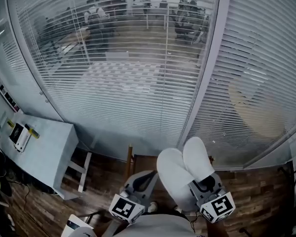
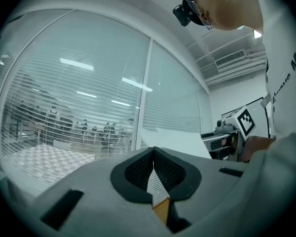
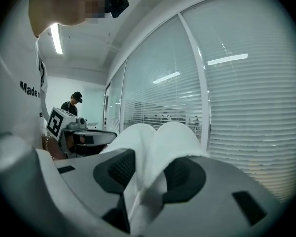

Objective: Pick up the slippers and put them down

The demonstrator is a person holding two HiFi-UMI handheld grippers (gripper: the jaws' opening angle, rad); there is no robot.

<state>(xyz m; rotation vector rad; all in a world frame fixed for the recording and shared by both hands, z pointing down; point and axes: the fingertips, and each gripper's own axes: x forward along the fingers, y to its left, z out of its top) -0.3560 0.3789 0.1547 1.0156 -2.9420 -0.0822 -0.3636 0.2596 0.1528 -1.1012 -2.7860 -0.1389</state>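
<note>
A pair of white slippers is pressed together side by side, toes pointing away from me toward the glass wall. My right gripper is shut on their heel ends. In the right gripper view the slippers fill the gap between the dark pads. My left gripper is just left of the slippers, shut, with nothing in it. In the left gripper view its jaws meet at the tips, and the white slippers and the right gripper's marker cube show at the right.
A glass wall with blinds stands close ahead. A grey table with a small device is at the left, above a wooden floor. Another person stands far off in the right gripper view.
</note>
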